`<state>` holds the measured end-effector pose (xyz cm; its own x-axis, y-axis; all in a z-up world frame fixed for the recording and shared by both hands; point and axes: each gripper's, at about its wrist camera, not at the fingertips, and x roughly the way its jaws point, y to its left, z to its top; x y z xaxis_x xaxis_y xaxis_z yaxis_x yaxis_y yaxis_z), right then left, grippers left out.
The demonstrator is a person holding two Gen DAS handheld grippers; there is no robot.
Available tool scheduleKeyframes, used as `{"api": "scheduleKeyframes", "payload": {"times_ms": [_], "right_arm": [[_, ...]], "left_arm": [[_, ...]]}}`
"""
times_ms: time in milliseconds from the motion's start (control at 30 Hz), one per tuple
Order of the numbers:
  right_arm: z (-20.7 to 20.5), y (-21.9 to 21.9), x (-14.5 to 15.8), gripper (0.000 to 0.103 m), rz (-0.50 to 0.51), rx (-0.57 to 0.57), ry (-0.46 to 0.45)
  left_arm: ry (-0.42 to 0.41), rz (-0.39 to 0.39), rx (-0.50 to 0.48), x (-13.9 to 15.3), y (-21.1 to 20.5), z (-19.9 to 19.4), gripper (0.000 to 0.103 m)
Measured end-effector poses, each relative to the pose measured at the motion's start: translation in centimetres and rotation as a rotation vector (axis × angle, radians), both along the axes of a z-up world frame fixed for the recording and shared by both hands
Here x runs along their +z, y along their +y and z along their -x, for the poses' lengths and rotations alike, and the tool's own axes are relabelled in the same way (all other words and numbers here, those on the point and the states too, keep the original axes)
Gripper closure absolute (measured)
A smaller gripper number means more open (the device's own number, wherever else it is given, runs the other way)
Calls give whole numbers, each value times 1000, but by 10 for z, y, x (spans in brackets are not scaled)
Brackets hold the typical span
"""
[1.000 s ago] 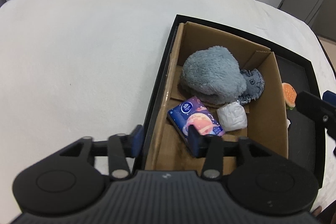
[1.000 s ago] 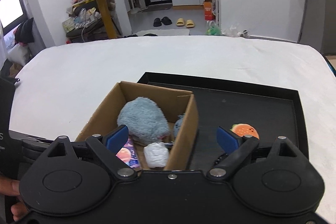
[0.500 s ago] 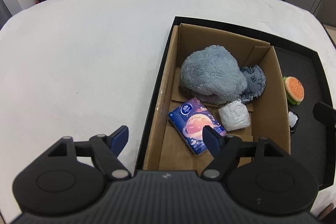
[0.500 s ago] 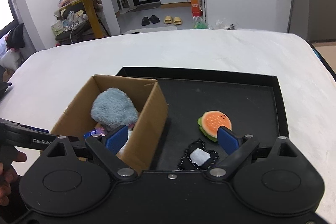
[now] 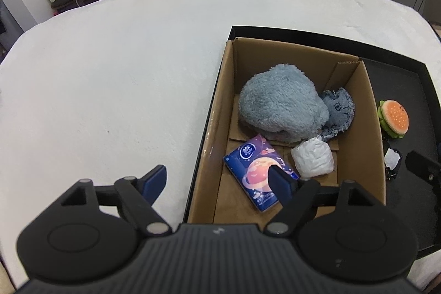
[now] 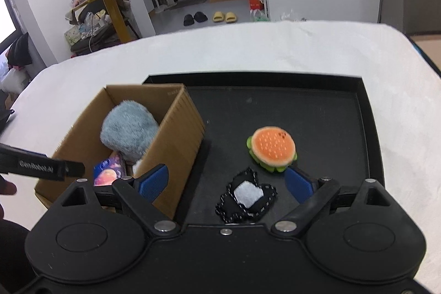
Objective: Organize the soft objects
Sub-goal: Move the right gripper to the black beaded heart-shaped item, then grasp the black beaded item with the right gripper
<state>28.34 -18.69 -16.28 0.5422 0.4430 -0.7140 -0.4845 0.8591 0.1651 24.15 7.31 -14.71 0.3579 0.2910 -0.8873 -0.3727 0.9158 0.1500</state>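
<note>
Burger plush [image 6: 273,149] just beyond right gripper [image 6: 226,181] fingers, spread wide, empty; black patch [image 6: 246,199] between them.

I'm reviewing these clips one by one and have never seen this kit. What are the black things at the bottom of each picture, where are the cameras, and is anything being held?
There is no robot. A person holds a two-fingered gripper in each hand, and a camera on each looks forward along its blue-tipped fingers.

In the left wrist view, the left gripper has just been opening and holds nothing. Below it a cardboard box stands in a black tray on a white-covered surface. The box holds a grey-blue plush, a small denim piece, a white bundle and a purple tissue pack.

In the right wrist view, the right gripper is open and empty. Beyond its fingers, on the tray, lie a burger plush and a black pouch with a white patch.
</note>
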Motion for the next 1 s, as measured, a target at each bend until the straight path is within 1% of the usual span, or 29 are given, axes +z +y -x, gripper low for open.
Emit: {"api": "scheduleKeyframes", "payload": {"times_ms": [167,267,467,700,833,933,967,1000], "right_arm": [[-6,-8,-15,14,-12,-13,39],[-10,-10,-24,16,-10,-24,61],[-21,-12,-42,17,-16,-41,112],[-29,-11,-58,19,17,-49,156],[-31,-15,-62,22,37,-68,155],[-30,-16,-65,35,50,-68,154],[-29,-15,-64,46,59,-64,140],[-29,-14,-64,65,66,-59,132]], "left_arm": [[16,-26,-18,-2,-6,-7,23],[25,-28,-17,-4,-7,-10,23],[38,-52,-22,-5,-13,-14,23],[51,-62,-26,-8,-16,-17,23],[52,-60,-25,-9,-17,-19,23],[54,-62,-30,-8,-18,-18,23],[53,-62,-31,-7,-18,-18,23],[52,-63,-30,-7,-18,-17,23]]}}
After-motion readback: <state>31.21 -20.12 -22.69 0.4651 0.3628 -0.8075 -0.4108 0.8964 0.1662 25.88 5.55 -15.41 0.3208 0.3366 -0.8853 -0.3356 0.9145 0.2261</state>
